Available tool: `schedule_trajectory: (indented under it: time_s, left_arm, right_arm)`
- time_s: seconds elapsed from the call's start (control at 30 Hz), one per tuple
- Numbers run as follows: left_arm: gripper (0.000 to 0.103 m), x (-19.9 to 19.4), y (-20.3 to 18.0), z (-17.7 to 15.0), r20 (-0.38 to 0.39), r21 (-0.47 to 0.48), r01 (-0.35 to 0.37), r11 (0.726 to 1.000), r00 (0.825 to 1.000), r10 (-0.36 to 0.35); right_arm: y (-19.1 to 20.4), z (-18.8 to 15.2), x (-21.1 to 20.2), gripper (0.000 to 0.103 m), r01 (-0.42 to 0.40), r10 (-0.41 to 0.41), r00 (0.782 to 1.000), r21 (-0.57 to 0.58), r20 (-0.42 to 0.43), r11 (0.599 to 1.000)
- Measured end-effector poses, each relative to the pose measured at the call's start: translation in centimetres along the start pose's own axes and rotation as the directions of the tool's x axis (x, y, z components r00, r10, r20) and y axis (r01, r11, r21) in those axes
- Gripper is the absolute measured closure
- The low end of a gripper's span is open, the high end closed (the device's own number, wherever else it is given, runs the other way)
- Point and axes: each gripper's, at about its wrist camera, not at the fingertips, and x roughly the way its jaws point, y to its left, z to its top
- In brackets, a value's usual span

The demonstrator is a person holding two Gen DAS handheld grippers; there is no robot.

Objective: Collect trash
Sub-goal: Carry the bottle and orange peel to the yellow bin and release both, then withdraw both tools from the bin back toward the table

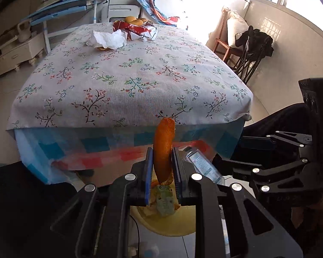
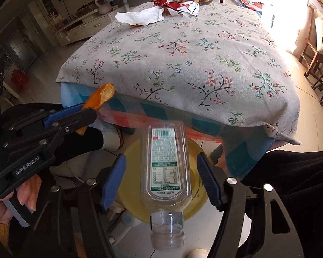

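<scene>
Sunlit tiled room, window glare at right, chairs along the wall. Table (image 1: pixel 140 81) under a flowered cloth, checked cloth hanging below its near edge. Far end of the table: crumpled white tissue (image 1: pixel 108 39), red-and-white wrapper (image 1: pixel 137 31), bowl of fruit (image 1: pixel 134 20) behind. More trash left to fetch, by the look of it.

Yellow bin (image 2: pixel 196 150) on the floor just off the table's near edge, directly beneath both tools; scraps already inside, seen in the left wrist view.

Right gripper (image 2: pixel 161 179): jaws wide, blue pads well clear of both sides of the clear plastic bottle (image 2: pixel 164 167). No pad contact visible. Bottle long axis roughly along the fingers, neck toward the camera, base toward the bin, seemingly loose over the bin mouth. Probably mid-drop; cannot tell whether anything else supports it.

Left gripper (image 1: pixel 161 165): narrow, pinched on a strip of orange peel (image 1: pixel 163 148). Peel upright, long axis sticking up past the fingertips, lower end hanging over the bin. Sits beside the right tool, left of it.

Judgement: bin straight below the peel, so next step likely just a release.
</scene>
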Motion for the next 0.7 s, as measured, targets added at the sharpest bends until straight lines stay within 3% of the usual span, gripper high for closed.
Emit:
schedule_trajectory:
  time_s: [0.13,0.23,0.3,0.33,0.37,0.5,0.7]
  left_arm:
    - [0.086,0.5,-0.9,-1.0,-0.046,0.038,-0.012,0.999,0.999,0.014]
    - [0.084,1.7,-1.8,-1.8,-0.119,0.078,0.021,0.997,0.993,-0.012]
    - [0.066,2.0,-2.5,-2.1,-0.135,0.111,0.012,0.994,0.991,0.003]
    - [0.044,1.8,-2.8,-2.1,-0.122,0.128,-0.01,0.992,0.992,0.025]
    - [0.029,1.5,-3.0,-2.1,-0.093,0.144,-0.046,0.989,0.994,0.06]
    - [0.022,-0.4,-2.9,-1.3,0.042,0.141,-0.139,0.98,0.99,0.134]
    - [0.007,-3.5,-1.0,0.4,0.25,-0.001,-0.286,0.958,0.928,0.277]
  right_arm:
    - [-1.5,0.4,-1.8,0.027,0.036,-0.045,0.994,0.081,0.101,0.996]
    - [-1.4,1.0,-3.8,0.021,0.08,-0.096,0.975,0.088,0.199,0.993]
    - [-0.9,1.3,-5.2,0.015,0.148,-0.162,0.951,0.072,0.264,0.986]
    - [-0.5,1.5,-5.8,0.011,0.192,-0.202,0.933,0.063,0.298,0.979]
    - [-0.1,1.6,-6.4,0.01,0.234,-0.239,0.913,0.053,0.331,0.971]
    - [1.2,1.9,-7.4,0.008,0.359,-0.338,0.848,0.026,0.407,0.933]
    - [2.3,1.9,-7.2,0.008,0.41,-0.354,0.825,-0.036,0.44,0.911]
